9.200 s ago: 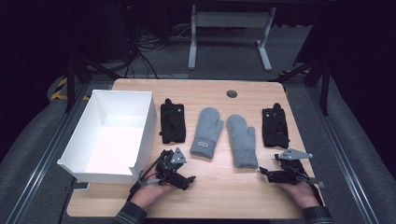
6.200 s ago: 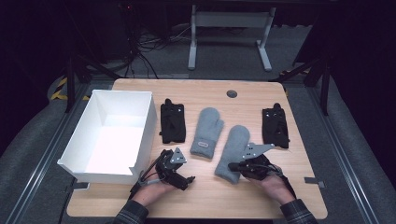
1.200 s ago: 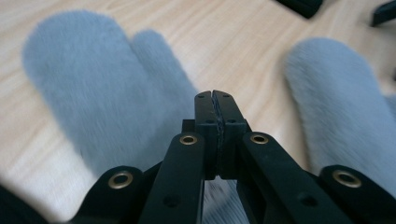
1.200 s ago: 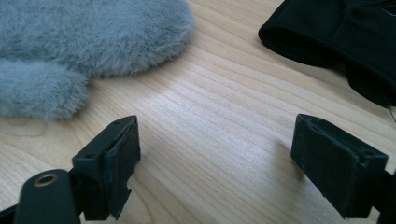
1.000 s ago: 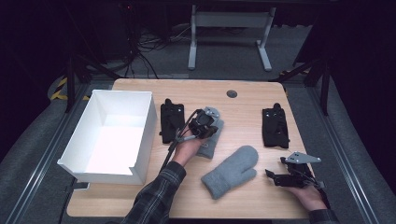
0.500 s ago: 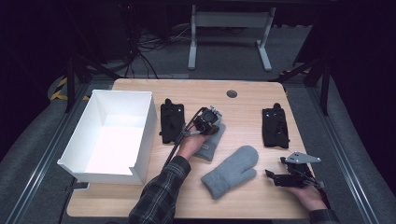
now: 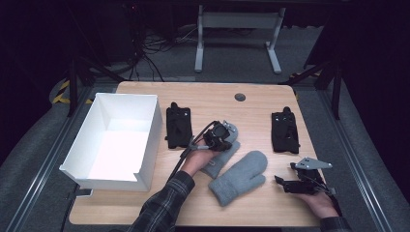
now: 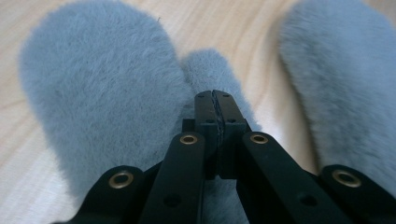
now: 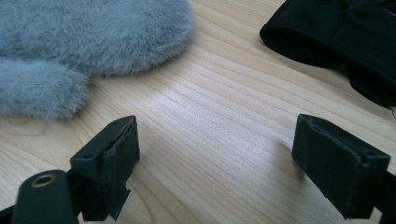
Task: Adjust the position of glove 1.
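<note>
Since half a second ago, almost nothing is shifting: the left gripper (image 7: 220, 137) is still sitting over the far mitten (image 7: 223, 152), and the right gripper (image 7: 296, 181) is still resting at the table's (image 7: 251, 104) near right corner. In the left gripper view the left jaws are pressing together, tips meeting with no gap, and whether any fleece is caught between them is hard to tell. They are lying over the far mitten (image 8: 102, 98), its broad body spreading to the left of the tips and its thumb poking out just beyond them. To the right of those jaws, across a strip of bare wood, the near mitten (image 8: 341, 79) is lying. In the high view the near mitten (image 7: 239, 176) is lying slantwise between the two grippers, touching or nearly touching the far one. In the right gripper view the right jaws are standing spread wide, holding nothing, with bare wood between them. Ahead and to the left of them the near mitten (image 9: 88, 37) is lying clear of the tips; ahead and to the right a black glove (image 9: 336, 37) is lying, also apart from them. A second black glove (image 7: 178, 125) is lying to the left of the left gripper, beside a white box (image 7: 150, 140).
</note>
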A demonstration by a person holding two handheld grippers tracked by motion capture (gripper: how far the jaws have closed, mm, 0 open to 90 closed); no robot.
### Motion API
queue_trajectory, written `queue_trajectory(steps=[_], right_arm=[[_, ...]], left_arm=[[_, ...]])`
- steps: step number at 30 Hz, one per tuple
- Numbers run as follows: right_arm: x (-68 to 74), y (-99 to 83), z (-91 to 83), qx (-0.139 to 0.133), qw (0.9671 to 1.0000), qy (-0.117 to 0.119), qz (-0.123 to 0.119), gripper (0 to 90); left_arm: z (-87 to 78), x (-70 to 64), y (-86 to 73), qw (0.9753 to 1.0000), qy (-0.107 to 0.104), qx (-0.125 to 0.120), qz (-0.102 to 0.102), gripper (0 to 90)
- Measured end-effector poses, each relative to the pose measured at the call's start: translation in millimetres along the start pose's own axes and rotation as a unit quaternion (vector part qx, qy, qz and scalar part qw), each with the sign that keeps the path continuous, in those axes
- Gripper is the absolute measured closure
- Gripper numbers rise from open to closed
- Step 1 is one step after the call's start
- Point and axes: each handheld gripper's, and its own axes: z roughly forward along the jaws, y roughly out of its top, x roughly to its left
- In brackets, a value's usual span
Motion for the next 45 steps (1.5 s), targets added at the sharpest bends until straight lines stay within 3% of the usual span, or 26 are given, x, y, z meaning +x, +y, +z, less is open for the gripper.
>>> queue_trajectory(steps=[7, 10, 14, 20, 28, 30, 32, 33, 36, 39, 45], right_arm=[[0.0, 0.0, 0.0, 0.0, 1.0, 0.0, 0.0, 15.2], [0.0, 0.0, 0.0, 0.0, 1.0, 0.0, 0.0, 15.2], [0.0, 0.0, 0.0, 0.0, 1.0, 0.0, 0.0, 15.2], [0.1, 0.0, 0.0, 0.0, 1.0, 0.0, 0.0, 15.2], [0.2, 0.0, 0.2, 0.0, 1.0, 0.001, 0.0, 15.1], [0.2, 0.0, 0.2, 0.0, 1.0, 0.001, 0.001, 15.1], [0.2, 0.0, 0.1, 0.0, 1.0, 0.0, 0.0, 15.1], [0.2, 0.0, 0.2, 0.0, 1.0, 0.0, 0.0, 15.1], [0.2, 0.0, 0.1, 0.0, 1.0, 0.0, 0.0, 15.1], [0.2, 0.0, 0.1, 0.0, 1.0, 0.0, 0.0, 15.1], [0.2, 0.0, 0.2, 0.0, 1.0, 0.001, 0.001, 15.1]], left_arm=[[-4.2, -12.9, -6.9, 0.9998, -0.01, 0.002, 0.014, 90.0], [-8.4, -13.5, -7.2, 0.9999, -0.006, -0.01, 0.01, 89.7], [-17.6, -19.5, -7.3, 0.9998, -0.006, -0.017, 0.008, 80.8], [-31.3, -39.7, -22.6, 0.9997, 0.008, -0.02, 0.015, 70.2], [-15.8, -41.8, -36.4, 0.9998, 0.016, -0.007, 0.013, 63.2], [-12.7, -43.6, -36.8, 0.9992, 0.029, 0.004, 0.027, 62.7], [-10.8, -47.0, -36.7, 0.9979, 0.048, 0.012, 0.042, 65.7], [-9.3, -49.4, -36.4, 0.9962, 0.066, 0.018, 0.053, 71.8], [-9.3, -49.4, -35.5, 0.9959, 0.068, 0.022, 0.056, 79.4], [-10.7, -45.4, -36.8, 0.9972, 0.06, 0.009, 0.044, 82.4], [-26.3, -32.2, -39.1, 0.9996, 0.019, -0.018, 0.015, 86.9]])
